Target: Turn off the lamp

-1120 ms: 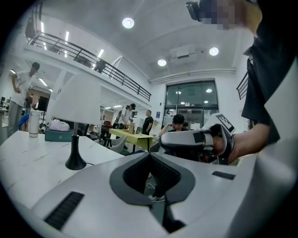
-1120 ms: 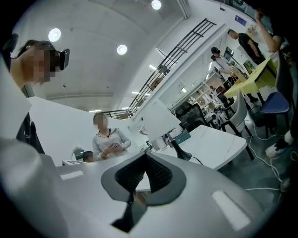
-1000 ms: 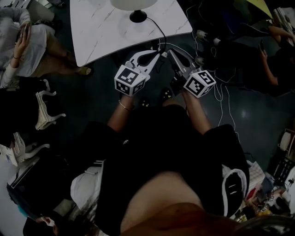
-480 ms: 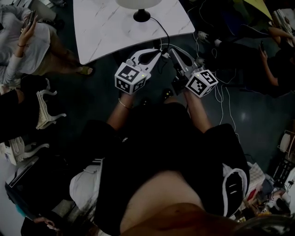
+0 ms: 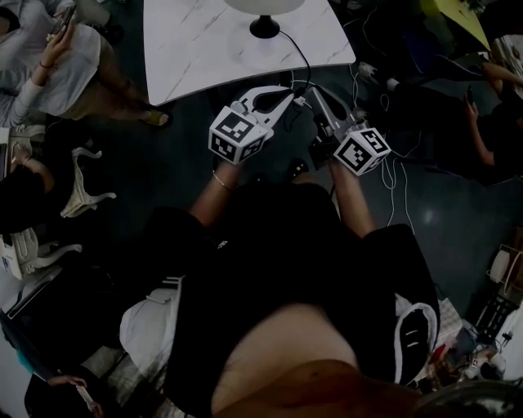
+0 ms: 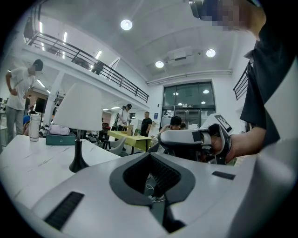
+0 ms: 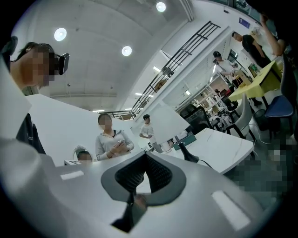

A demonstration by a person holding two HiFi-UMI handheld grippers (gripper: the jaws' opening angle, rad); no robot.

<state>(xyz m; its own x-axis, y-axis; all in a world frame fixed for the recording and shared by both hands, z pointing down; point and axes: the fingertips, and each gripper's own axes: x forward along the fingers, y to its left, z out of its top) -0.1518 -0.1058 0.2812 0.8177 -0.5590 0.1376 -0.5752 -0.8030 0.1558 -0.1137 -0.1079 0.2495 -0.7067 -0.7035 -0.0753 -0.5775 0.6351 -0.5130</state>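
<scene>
A lamp with a white shade (image 5: 263, 4) and a black base (image 5: 265, 28) stands on the far part of the white marble table (image 5: 204, 57). Its black cord (image 5: 301, 55) runs off the near edge. Both grippers hover side by side just short of that edge, holding nothing. My left gripper (image 5: 287, 96) is shut, and so is my right gripper (image 5: 309, 91). In the left gripper view the lamp (image 6: 79, 111) stands left of the shut jaws (image 6: 150, 154), and the right gripper (image 6: 186, 138) shows to the right. In the right gripper view the lamp (image 7: 165, 122) rises beyond the closed jaws (image 7: 145, 155).
People sit at the left (image 5: 61, 69) and right (image 5: 490, 114) of the table. White chairs (image 5: 82, 192) stand at the left. Loose cables (image 5: 392, 167) lie on the dark floor at the right. A teal box (image 6: 60, 139) and a bottle (image 6: 33, 128) stand on the table behind the lamp.
The head view has shifted, so the table and lamp sit a little further right in the picture. Both grippers stay shut, side by side before the table edge.
</scene>
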